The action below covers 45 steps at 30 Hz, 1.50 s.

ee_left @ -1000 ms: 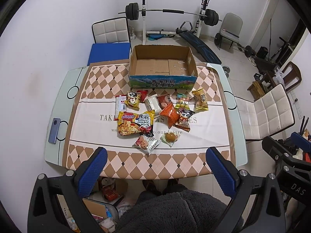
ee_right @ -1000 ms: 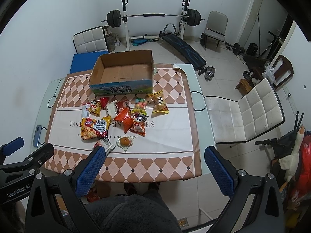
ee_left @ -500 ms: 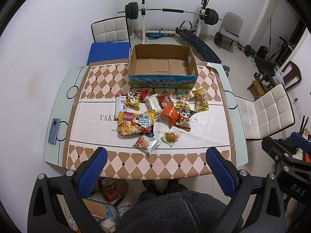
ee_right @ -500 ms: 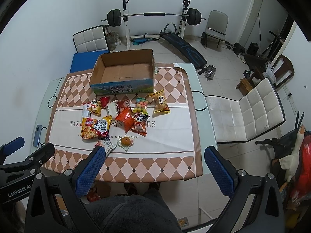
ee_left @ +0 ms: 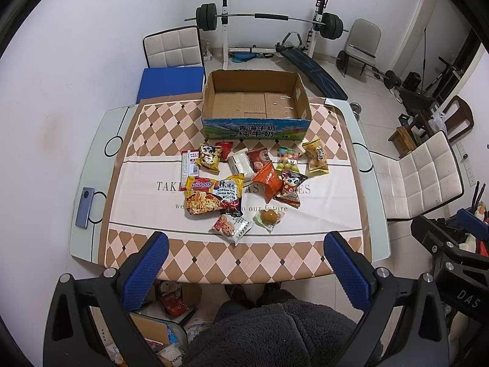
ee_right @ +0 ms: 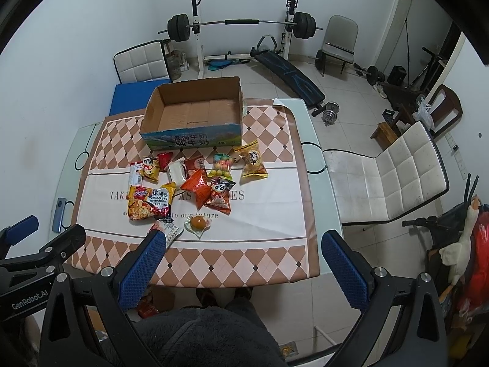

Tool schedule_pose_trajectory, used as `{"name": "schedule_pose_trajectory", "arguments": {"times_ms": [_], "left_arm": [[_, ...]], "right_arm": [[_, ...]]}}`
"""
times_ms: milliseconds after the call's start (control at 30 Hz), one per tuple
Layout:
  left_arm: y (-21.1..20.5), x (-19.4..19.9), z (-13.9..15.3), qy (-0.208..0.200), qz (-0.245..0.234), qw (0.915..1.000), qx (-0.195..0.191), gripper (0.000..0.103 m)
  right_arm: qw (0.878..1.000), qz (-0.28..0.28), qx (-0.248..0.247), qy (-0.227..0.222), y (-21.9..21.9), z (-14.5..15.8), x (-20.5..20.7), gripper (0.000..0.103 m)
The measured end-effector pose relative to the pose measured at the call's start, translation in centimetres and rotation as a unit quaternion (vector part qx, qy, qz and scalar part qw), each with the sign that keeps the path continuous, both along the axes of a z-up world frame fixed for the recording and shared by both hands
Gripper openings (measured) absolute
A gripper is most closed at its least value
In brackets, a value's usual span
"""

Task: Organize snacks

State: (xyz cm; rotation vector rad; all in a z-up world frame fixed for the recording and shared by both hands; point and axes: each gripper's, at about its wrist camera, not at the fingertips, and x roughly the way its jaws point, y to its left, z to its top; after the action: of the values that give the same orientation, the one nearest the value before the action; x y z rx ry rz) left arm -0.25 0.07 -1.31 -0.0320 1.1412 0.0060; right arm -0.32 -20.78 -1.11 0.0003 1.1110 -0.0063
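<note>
A loose cluster of snack packets (ee_left: 244,180) lies mid-table, just in front of an open cardboard box (ee_left: 256,105) that looks empty, so I judge sorting has not begun; every packet remains. The biggest, a noodle pack (ee_left: 214,195), lies flat, long axis across the table. I count roughly 12 packets, though overlaps blur this. My left gripper (ee_left: 244,270) and right gripper (ee_right: 243,267) hover wide apart, holding nothing, above the table (ee_left: 371,238) edge nearest me.
</note>
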Motion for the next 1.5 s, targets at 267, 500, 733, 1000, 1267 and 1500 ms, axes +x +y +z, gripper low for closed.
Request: {"name": "schedule_pose_trajectory", "arguments": {"times_ms": [267,500,733,1000,1267,1500], "left_arm": [[0.0,0.1,-0.2,-0.002,0.0,1.0,0.0,0.103],[0.1,0.1,-0.2,-0.002,0.0,1.0,-0.001,0.103],[0.4,0.7,-0.2,-0.003,0.009,1.0,0.0,0.103],[5.2,6.0,-5.3,0.031,0.066,0.9972,0.015,0.103],[11.8,12.6,-17.9,0.174,0.164,0.9662,-0.095,0.103],[15.3,17.4,-29.1,0.261,0.31,0.8912,-0.204,0.103]], "right_arm": [[1.0,0.0,0.0,0.001,0.2,-0.2,0.2,0.103],[1.0,0.0,0.0,0.001,0.2,-0.2,0.2,0.103],[1.0,-0.005,0.018,0.008,0.2,-0.9,0.8,0.103],[0.993,-0.01,0.092,0.078,0.2,-7.8,5.8,0.103],[0.984,-0.01,0.084,0.157,2.5,-19.9,12.8,0.103],[0.979,-0.009,0.062,0.195,3.9,-29.6,19.0,0.103]]}}
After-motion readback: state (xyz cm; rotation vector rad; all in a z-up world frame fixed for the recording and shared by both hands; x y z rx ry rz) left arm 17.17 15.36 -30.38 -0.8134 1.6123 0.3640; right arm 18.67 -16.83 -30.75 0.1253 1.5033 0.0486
